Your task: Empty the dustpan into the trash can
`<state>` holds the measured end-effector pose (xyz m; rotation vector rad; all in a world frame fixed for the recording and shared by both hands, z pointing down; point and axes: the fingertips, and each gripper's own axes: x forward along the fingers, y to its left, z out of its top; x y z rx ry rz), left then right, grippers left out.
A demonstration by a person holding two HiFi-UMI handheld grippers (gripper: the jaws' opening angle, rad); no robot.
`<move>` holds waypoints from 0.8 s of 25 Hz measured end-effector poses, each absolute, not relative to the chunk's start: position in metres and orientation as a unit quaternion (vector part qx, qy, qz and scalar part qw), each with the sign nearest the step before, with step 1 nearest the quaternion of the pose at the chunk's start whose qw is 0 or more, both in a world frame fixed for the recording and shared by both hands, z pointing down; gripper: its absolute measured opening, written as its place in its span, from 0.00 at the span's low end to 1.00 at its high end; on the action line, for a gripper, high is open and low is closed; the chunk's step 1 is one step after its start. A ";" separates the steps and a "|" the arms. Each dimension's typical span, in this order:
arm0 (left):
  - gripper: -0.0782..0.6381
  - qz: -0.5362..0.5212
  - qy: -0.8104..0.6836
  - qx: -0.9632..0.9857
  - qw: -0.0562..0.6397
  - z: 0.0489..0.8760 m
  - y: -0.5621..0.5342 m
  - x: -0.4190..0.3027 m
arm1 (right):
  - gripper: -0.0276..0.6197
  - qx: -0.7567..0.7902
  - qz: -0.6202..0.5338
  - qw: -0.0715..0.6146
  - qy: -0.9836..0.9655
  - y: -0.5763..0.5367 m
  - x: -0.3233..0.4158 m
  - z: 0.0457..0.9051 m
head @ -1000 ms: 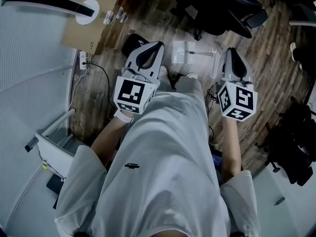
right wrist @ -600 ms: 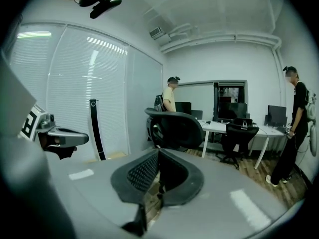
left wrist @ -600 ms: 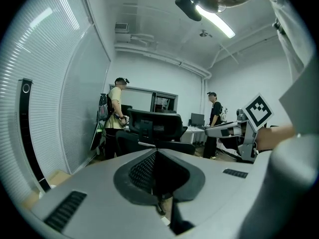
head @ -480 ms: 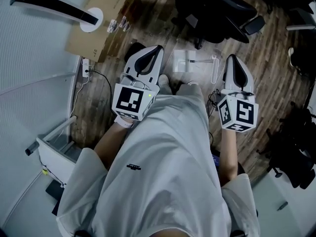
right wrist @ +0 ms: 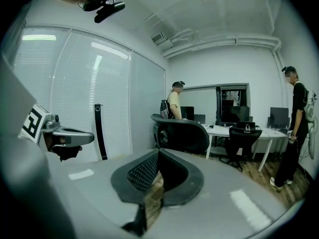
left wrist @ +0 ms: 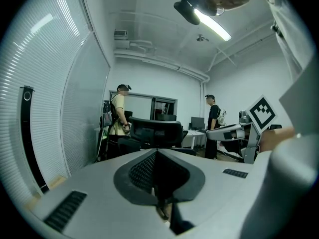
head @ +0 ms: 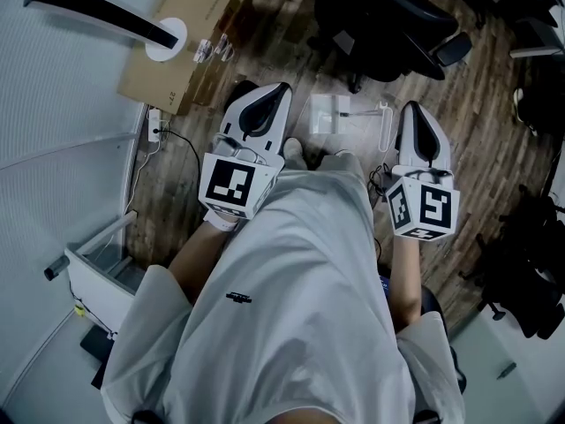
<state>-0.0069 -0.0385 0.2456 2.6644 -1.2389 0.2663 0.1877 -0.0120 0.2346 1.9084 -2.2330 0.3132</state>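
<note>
At the far left of the head view, a black curved upright post on a round white base (head: 97,11) stands against the pale ribbed wall. A brown cardboard box (head: 181,56) lies just beside it on the dark wooden plank floor (head: 490,113). Below the box sits a white power strip (head: 152,120) with a black cord.

The white left tool (head: 277,90), with black pads and a square-marker cube, is held above the person's left leg. In the left gripper view the left tool (left wrist: 156,152) has its jaws closed tip to tip with nothing between them.

Between the two tools, on the floor just past the person's feet, lies what appears to be the white plastic dustpan (head: 325,113). A thin white looped rod (head: 386,124) lies just to its right, and neither tool touches them.

The right tool (head: 412,109) is held over the right leg. Its jaws are likewise closed and empty in the right gripper view (right wrist: 158,152).

A black office chair (head: 388,16) stands beyond.
</note>
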 end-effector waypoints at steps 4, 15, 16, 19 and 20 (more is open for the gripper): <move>0.12 0.090 -0.415 0.900 0.094 0.241 -0.035 -0.006 | 0.06 0.642 0.106 0.094 -0.754 -0.009 0.187 0.233; 0.12 0.083 -0.413 0.902 0.088 0.236 -0.032 -0.001 | 0.06 0.639 0.105 0.095 -0.756 -0.006 0.188 0.230; 0.12 0.085 -0.412 0.903 0.089 0.237 -0.032 0.000 | 0.06 0.638 0.105 0.095 -0.757 -0.006 0.188 0.231; 0.12 0.085 -0.410 0.904 0.088 0.236 -0.032 0.003 | 0.06 0.637 0.106 0.096 -0.757 -0.005 0.189 0.232; 0.12 0.084 -0.411 0.904 0.087 0.235 -0.031 0.004 | 0.06 0.637 0.106 0.096 -0.757 -0.005 0.189 0.232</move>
